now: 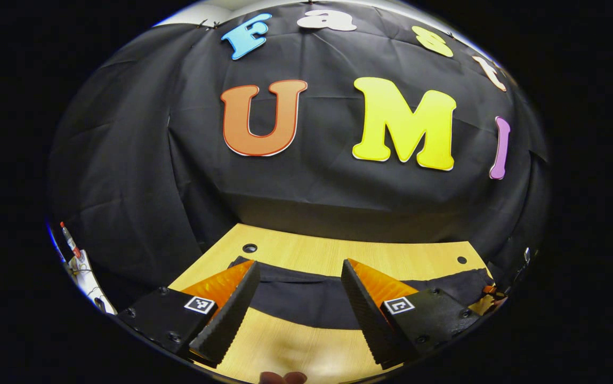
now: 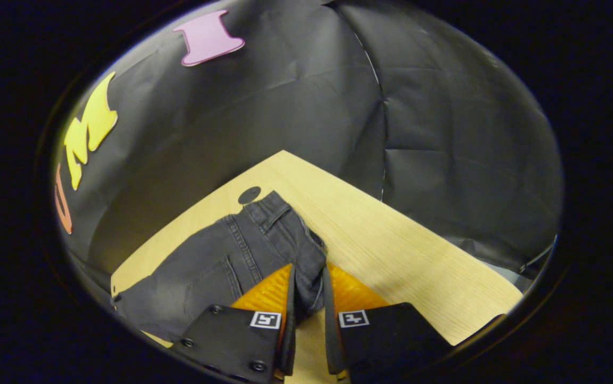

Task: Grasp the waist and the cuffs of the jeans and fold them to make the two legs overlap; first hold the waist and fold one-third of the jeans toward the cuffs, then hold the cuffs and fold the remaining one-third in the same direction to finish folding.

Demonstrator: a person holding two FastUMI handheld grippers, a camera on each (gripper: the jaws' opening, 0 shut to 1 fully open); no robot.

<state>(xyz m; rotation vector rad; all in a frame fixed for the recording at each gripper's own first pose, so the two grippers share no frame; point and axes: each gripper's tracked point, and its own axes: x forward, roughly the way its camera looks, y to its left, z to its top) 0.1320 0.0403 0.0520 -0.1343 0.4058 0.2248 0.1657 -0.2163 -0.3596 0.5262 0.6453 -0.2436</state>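
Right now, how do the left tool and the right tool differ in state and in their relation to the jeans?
The left tool stands wide open, while the right tool is nearly closed. The left tool grips nothing, with the jeans lying flat on the table ahead of it; the right tool has the waist end of the jeans pinched between its fingers. Both are low over the same wooden table.

No readable text; the fingers (image 1: 200,305) seemingly bear only small square code markers.
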